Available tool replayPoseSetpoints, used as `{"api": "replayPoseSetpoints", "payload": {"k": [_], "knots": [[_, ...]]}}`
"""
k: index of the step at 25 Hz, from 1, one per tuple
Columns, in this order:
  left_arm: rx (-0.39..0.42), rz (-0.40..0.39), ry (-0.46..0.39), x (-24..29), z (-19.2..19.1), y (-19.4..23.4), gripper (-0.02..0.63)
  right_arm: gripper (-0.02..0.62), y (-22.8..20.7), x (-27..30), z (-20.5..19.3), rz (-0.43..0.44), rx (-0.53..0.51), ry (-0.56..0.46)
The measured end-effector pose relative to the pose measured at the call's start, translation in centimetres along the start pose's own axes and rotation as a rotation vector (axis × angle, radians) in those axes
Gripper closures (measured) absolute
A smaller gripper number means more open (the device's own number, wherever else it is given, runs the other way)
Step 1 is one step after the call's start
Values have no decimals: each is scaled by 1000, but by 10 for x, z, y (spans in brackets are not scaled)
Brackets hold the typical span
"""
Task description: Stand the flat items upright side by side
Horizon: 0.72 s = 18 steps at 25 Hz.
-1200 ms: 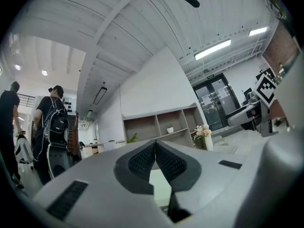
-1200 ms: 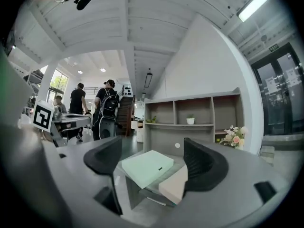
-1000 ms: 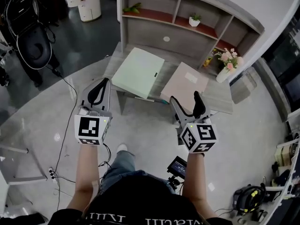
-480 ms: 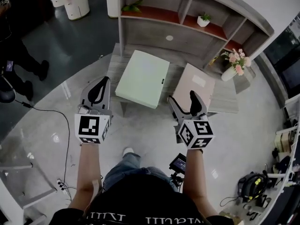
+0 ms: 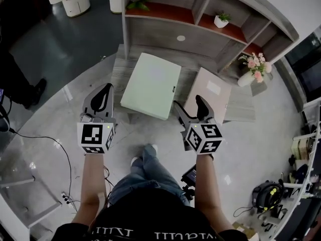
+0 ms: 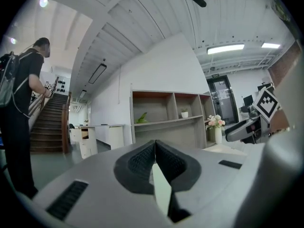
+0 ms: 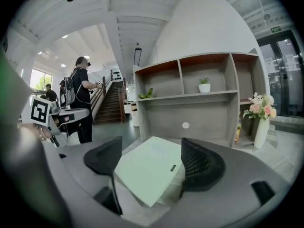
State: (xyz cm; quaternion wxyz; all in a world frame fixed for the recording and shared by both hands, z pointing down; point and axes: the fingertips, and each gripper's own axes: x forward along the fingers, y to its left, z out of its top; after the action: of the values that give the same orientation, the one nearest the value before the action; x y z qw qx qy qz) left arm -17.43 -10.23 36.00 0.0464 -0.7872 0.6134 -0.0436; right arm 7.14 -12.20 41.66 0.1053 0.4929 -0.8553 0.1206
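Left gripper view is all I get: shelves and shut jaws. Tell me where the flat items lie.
Observer: In the head view, a green flat item lies flat on the low table, ahead of the left gripper and to its right.
Operator: Give me the second one.
Observer: A pink flat item lies flat on the same table, to the right of the green one, near the vase of flowers.
Operator: Report the right gripper.
Observer: The right gripper is open and empty. Its own view frames the green flat item between the jaws, but they are not touching it.
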Motion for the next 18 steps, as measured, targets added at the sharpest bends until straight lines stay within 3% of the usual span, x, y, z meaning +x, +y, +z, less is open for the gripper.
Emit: {"api": "replayPoseSetpoints", "payload": {"k": [18], "knots": [[18, 30, 152, 85, -46, -10, 594, 199, -64, 128, -91, 91, 225, 258]]}}
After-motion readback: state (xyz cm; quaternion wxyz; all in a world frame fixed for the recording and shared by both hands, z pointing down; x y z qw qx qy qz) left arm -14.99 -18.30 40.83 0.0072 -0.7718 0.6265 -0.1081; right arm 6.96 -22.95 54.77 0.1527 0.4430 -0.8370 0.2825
